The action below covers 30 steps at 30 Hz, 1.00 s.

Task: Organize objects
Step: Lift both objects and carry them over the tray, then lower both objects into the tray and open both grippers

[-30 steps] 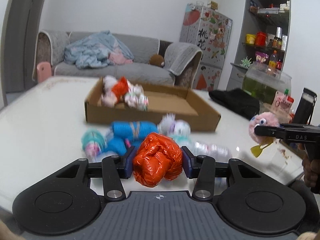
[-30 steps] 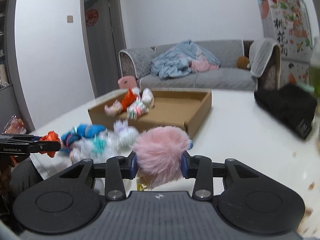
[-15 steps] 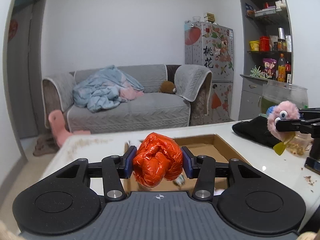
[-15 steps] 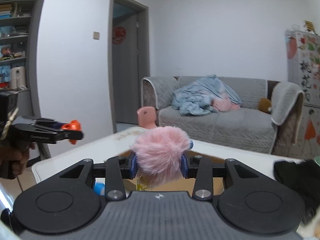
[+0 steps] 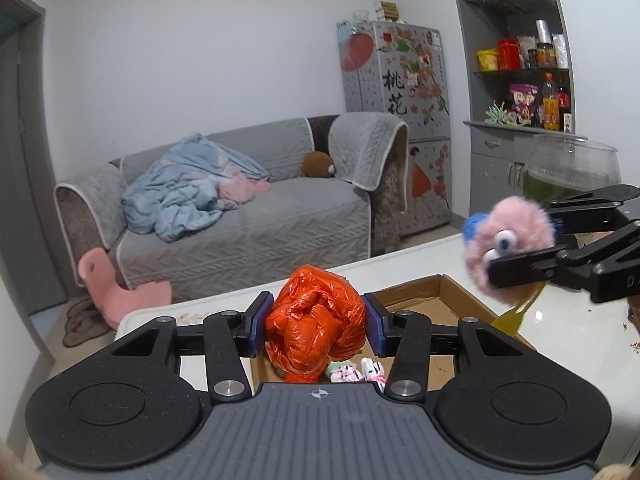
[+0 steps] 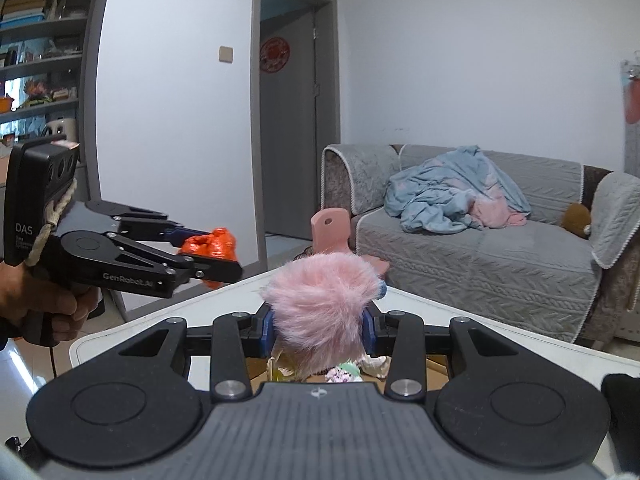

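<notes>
My left gripper (image 5: 316, 326) is shut on a crumpled orange plastic bag (image 5: 316, 332) and holds it above the near left part of the cardboard box (image 5: 444, 308). It also shows in the right wrist view (image 6: 208, 256) with the orange bag (image 6: 210, 244). My right gripper (image 6: 318, 328) is shut on a fluffy pink toy (image 6: 324, 308) with googly eyes, also held above the box; it shows in the left wrist view (image 5: 508, 244). Small toys (image 5: 356, 372) lie in the box below.
The box stands on a white table (image 5: 568, 320). A grey sofa (image 5: 248, 224) with a blue blanket is behind it, a pink chair (image 5: 116, 292) to the left, a decorated fridge (image 5: 396, 120) and shelves (image 5: 524, 60) to the right. A glass bowl (image 5: 572, 172) stands at the far right.
Both grippers have risen from the table and moved forward over the box, each still holding its object. The loose toys on the table have dropped out of view.
</notes>
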### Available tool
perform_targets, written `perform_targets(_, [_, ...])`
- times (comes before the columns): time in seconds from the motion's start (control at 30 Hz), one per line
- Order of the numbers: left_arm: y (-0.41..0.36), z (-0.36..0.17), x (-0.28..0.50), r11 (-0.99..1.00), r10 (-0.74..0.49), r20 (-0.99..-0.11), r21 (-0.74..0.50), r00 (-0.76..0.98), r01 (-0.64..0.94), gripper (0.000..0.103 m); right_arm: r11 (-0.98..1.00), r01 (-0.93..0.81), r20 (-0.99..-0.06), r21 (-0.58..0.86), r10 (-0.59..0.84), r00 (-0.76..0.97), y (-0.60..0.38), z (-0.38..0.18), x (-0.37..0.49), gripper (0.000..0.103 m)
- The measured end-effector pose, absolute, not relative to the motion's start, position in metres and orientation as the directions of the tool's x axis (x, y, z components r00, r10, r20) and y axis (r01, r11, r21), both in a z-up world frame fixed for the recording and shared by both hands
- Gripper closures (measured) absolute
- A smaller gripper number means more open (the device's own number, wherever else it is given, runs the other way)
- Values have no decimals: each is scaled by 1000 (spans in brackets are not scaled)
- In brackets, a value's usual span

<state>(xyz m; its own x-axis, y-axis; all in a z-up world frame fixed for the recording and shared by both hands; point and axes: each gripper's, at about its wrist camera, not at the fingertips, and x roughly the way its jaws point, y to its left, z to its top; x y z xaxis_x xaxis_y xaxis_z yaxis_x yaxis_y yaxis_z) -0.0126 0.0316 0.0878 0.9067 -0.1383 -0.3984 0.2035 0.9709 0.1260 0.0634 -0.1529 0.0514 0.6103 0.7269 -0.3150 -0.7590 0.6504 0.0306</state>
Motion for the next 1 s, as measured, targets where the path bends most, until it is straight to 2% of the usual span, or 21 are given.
perform_targets(0.33, [35, 52, 38, 964, -177, -506, 83, 844, 252, 49, 618, -786, -410, 29, 724, 554, -119, 25, 94, 66])
perform_targets(0.57, [39, 8, 56, 939, -186, -593, 127, 784, 319, 49, 600, -800, -484, 31, 709, 513, -107, 1, 105, 66])
perform_targets(0.77, [40, -18, 60, 910, -207, -620, 162, 757, 382, 49, 590, -806, -519, 39, 701, 488, -98, -9, 116, 66])
perform_targets(1.0, [45, -41, 72, 902, -174, -674, 184, 718, 391, 49, 562, -826, -557, 44, 700, 447, -81, -22, 120, 66])
